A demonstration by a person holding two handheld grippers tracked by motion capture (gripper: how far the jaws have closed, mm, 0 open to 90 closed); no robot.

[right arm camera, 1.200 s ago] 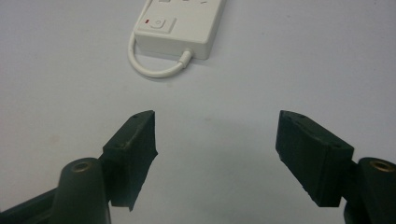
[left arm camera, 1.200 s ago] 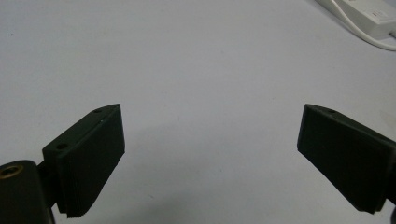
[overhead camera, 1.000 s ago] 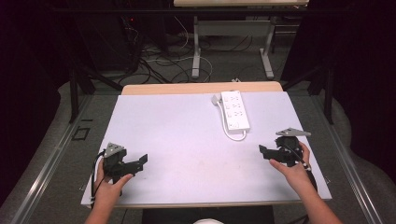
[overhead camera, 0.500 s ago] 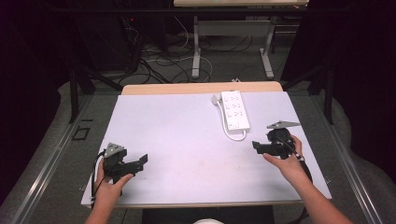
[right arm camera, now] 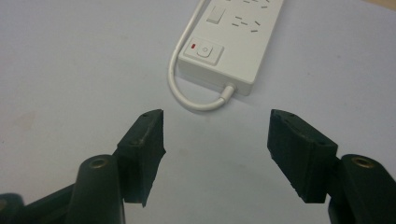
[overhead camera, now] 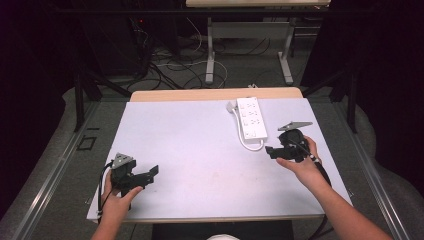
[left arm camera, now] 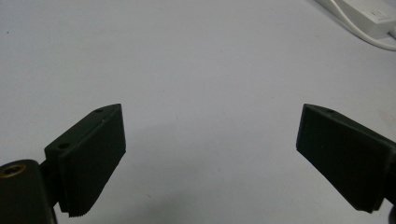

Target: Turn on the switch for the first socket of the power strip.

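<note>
The right gripper (right arm camera: 217,140) has its jaws apart with nothing between them, though they have just been narrowing, and since a second ago it has travelled from the table's right edge inward to sit just short of the near end of the white power strip (overhead camera: 251,118), facing the cable loop (right arm camera: 189,95) and the switch (right arm camera: 203,50). That reads as an approach, with no contact made yet. The left gripper (overhead camera: 145,175) rests wide open and empty near the front left corner of the table (overhead camera: 190,135), well apart from the strip.
</note>
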